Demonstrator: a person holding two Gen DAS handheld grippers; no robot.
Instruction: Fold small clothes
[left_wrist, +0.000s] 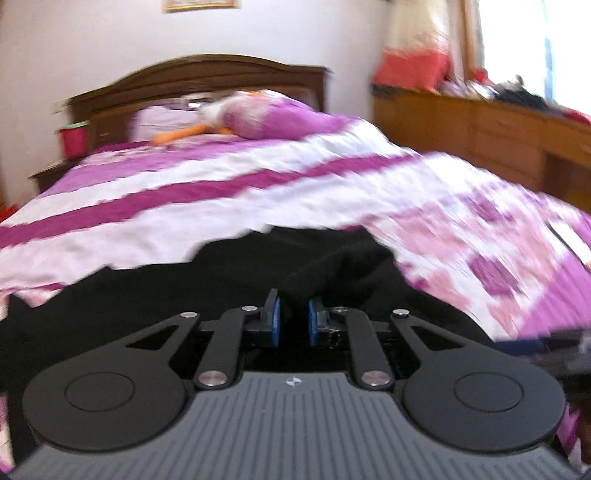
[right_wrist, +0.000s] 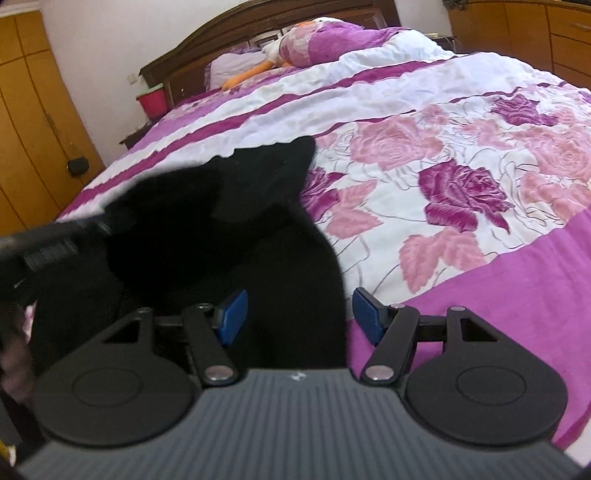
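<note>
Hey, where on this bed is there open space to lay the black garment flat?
Open: the rose-print stretch of the bedspread, right of the black garment, and the white-and-magenta stripes beyond it, short of the pillows. Crowded: the near left corner, where the left gripper and right gripper meet the cloth.

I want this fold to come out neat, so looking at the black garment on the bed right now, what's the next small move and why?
Probably bring the right gripper down and close it on the black garment. Its jaws stand open with the garment's near edge between them, ungripped, while the left gripper has its jaws nearly together around a bunch of the fabric. A hold on both sides would keep the fold even.
</note>
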